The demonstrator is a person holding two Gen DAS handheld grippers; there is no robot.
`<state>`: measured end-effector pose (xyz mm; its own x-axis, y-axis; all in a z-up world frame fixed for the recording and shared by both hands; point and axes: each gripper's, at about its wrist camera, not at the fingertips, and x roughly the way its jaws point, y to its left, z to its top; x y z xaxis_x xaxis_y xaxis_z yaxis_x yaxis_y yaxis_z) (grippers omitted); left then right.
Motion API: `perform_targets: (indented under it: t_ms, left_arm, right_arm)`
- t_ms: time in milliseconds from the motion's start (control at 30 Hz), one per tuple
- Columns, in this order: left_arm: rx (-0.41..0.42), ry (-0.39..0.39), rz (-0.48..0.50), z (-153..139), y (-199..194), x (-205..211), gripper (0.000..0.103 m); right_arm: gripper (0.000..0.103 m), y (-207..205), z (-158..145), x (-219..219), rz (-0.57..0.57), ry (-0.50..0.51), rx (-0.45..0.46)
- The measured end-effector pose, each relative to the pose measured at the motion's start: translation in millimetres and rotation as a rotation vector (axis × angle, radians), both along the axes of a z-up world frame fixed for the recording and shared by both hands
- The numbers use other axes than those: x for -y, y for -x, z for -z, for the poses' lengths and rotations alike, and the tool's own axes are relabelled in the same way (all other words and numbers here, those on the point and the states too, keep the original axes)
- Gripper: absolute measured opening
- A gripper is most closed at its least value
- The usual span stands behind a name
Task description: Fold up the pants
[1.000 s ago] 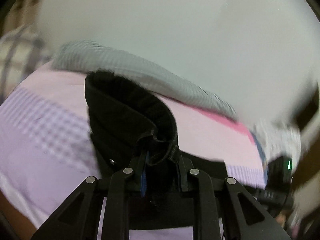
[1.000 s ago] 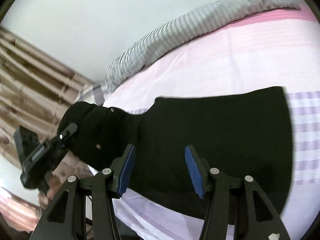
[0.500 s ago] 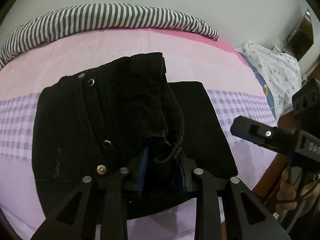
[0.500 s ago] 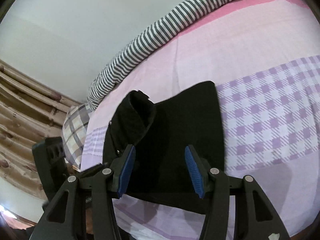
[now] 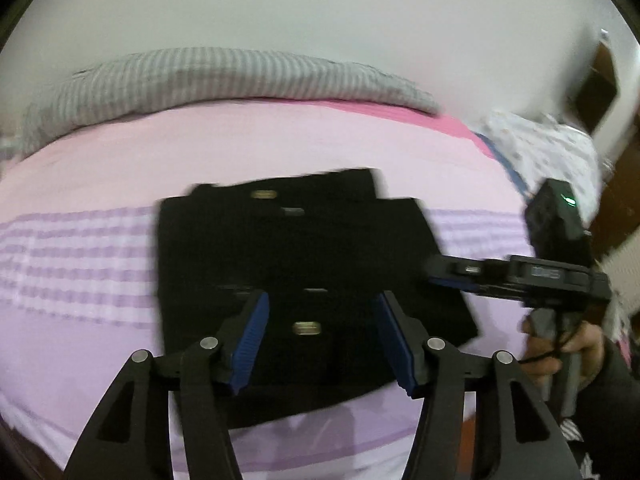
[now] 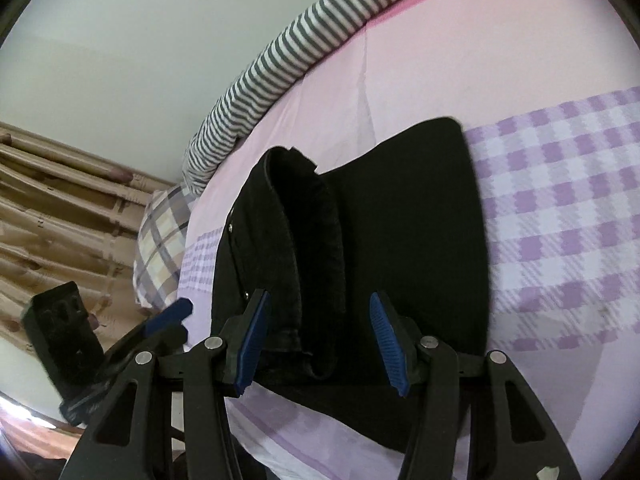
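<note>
The black pants (image 5: 296, 256) lie folded in a compact stack on the pink and purple checked bedsheet (image 5: 80, 256). In the right wrist view the pants (image 6: 400, 220) show the waistband part lying doubled on top at the left. My left gripper (image 5: 320, 332) is open and empty, just above the near edge of the stack. My right gripper (image 6: 318, 336) is open and empty, over the near edge of the pants. The right gripper also shows at the right of the left wrist view (image 5: 440, 272), and the left gripper at the lower left of the right wrist view (image 6: 172, 312).
A grey striped bolster (image 5: 224, 76) runs along the wall at the far side of the bed. A checked pillow (image 6: 160, 240) lies by the wooden headboard (image 6: 60, 200). A white dotted cloth (image 5: 540, 148) is at the right end.
My left gripper has opened and let go of the pants' waistband, which now lies flat on the stack, and it has pulled back. My right gripper stays open.
</note>
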<state>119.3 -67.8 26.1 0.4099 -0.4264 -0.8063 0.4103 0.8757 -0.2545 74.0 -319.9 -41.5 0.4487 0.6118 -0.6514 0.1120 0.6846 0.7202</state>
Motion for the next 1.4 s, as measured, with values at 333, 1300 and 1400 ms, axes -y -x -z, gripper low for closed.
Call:
perform_targets:
  t_ms: [333,1300,1400]
  left_arm:
    - [-0.067,-0.098,-0.155,44.9,-15.3,-47.5,0.057]
    - [-0.090,-0.123,-0.115,70.4,-8.9,-43.4,0.063]
    - [-0.085,-0.134,-0.112,69.7,-8.3,-44.4,0.063]
  right_arm:
    - [0.053,-29.7,18.4,-14.7,-0.074,0.021,-0.017]
    - [0.016,-47.5,15.3,-56.5,-0.120,-0.020,-0.013]
    - [0.015,-45.7,5.7,-60.7,-0.108,0.000,-0.006]
